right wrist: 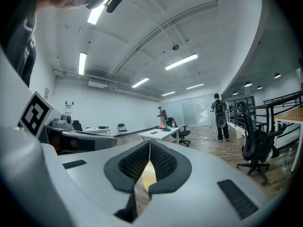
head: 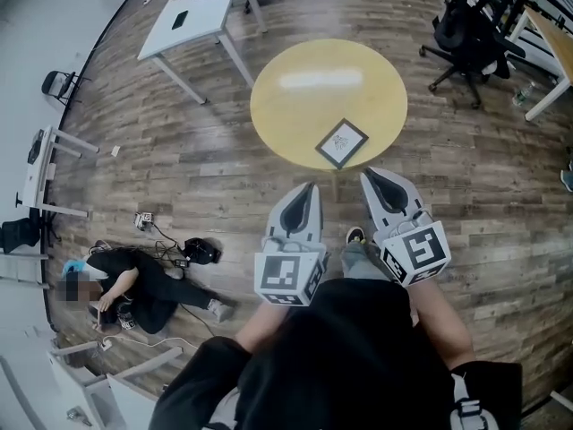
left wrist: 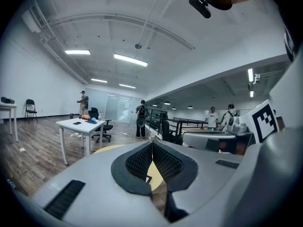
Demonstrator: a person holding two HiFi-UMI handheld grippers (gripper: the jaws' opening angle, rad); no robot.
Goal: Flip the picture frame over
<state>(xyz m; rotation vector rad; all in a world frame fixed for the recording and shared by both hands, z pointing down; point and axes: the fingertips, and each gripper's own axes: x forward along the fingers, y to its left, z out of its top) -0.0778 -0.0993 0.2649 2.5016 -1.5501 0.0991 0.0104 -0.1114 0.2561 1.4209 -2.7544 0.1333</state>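
A dark-framed picture frame (head: 341, 143) with a white, patterned face lies flat near the closest edge of a round yellow table (head: 304, 97). My left gripper (head: 310, 189) and right gripper (head: 371, 176) are held side by side over the wooden floor, short of the table and pointing at it. Both are shut with nothing between their pads. In the left gripper view the jaws (left wrist: 152, 148) meet at the tips, and a sliver of the yellow table (left wrist: 159, 170) and a frame corner (left wrist: 148, 178) show below them. In the right gripper view the shut jaws (right wrist: 149, 146) let only a strip of the table (right wrist: 149, 176) show.
A white desk (head: 192, 16) stands at the far left and black office chairs (head: 466, 38) at the far right. A person (head: 143, 285) is on the floor at the left, beside cables. Several people stand far off along a railing (left wrist: 180, 124).
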